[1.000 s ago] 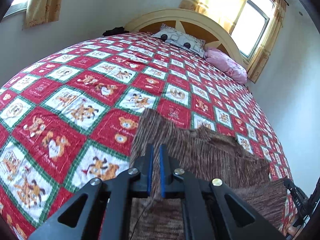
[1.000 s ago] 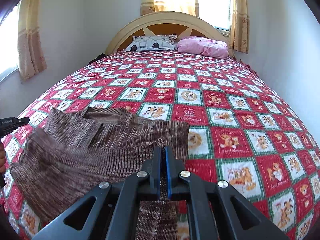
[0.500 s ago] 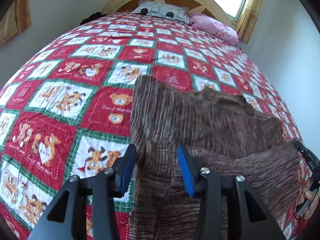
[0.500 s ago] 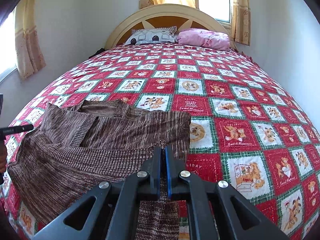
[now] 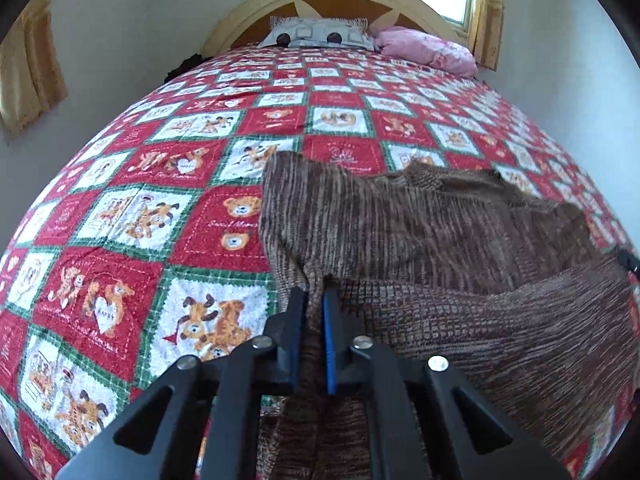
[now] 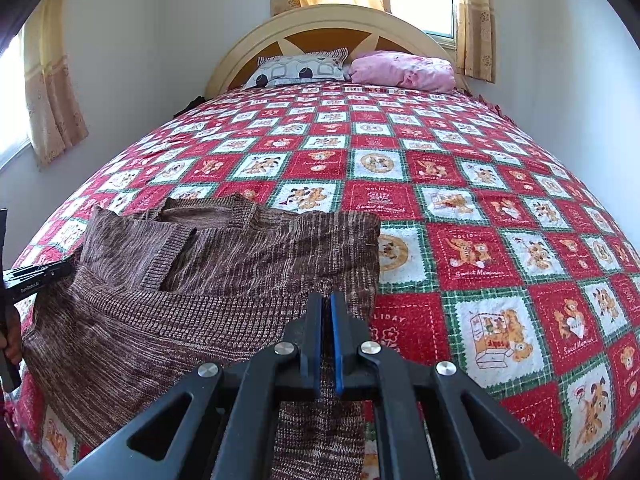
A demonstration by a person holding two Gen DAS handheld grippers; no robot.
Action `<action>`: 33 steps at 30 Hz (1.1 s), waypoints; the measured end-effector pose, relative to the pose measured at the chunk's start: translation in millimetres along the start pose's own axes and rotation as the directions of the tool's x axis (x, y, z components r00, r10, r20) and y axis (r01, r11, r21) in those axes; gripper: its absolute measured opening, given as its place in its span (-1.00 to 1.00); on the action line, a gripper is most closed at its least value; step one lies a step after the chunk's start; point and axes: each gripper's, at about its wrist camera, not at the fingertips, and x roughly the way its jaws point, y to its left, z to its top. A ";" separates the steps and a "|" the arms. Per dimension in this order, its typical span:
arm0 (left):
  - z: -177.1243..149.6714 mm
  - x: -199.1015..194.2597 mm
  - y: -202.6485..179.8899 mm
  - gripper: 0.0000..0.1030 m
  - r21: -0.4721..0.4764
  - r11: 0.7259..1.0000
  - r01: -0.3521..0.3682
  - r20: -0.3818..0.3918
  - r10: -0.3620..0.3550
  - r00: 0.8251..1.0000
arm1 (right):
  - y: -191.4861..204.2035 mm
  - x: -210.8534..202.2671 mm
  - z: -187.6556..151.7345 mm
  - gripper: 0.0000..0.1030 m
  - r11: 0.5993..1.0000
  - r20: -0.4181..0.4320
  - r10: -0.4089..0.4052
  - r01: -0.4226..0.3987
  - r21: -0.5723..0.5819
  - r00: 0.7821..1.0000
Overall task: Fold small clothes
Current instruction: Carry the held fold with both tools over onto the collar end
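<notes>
A bed (image 6: 520,200) filled both views, spread with a red, green and white patchwork quilt (image 5: 160,240) printed with bears and dogs, under a cream arched headboard (image 6: 320,20). Curtains (image 6: 52,92) hung at the windows. At the head lay a grey patterned pillow (image 6: 300,70) and, just beside it, a pink pillow (image 6: 404,70). The brown knit sweater (image 6: 200,280) lay on the near part of the quilt, its collar toward the headboard, with the lower body partly drawn over the upper part in a ridge across the garment. The left tool (image 5: 314,304) was pinched narrow on a raised pucker of the sweater near its outer edge, the cloth bunched between the blue pads (image 5: 329,340). The right tool (image 6: 326,300) was clamped tight on the sweater near the opposite edge, a strip of knit running down between its fingers. In the right wrist view, the left tool's black tip and part of a hand (image 6: 12,336) showed at the far left edge.
</notes>
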 end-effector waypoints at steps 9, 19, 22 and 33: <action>6.8 -21.5 3.3 -0.81 -0.043 0.999 0.018 0.052 -0.016 0.999 | 3.5 -14.0 7.0 -0.92 1.000 0.033 0.011 -0.011 -0.011 0.999; -6.9 -24.9 2.2 -0.81 0.014 0.998 -0.056 0.114 0.054 0.992 | 3.0 -2.4 -4.3 -0.92 1.000 -0.013 0.014 -0.014 0.009 1.000; -5.0 -17.8 9.3 -0.81 -0.017 1.000 -0.014 0.081 0.015 0.997 | 3.8 -2.2 -6.2 -0.92 1.000 -0.016 0.020 -0.020 0.014 1.000; 1.2 12.9 1.5 -0.74 0.065 0.998 0.027 -0.004 -0.027 1.000 | 3.9 0.5 -10.2 -0.92 1.000 -0.035 0.018 -0.018 0.011 0.999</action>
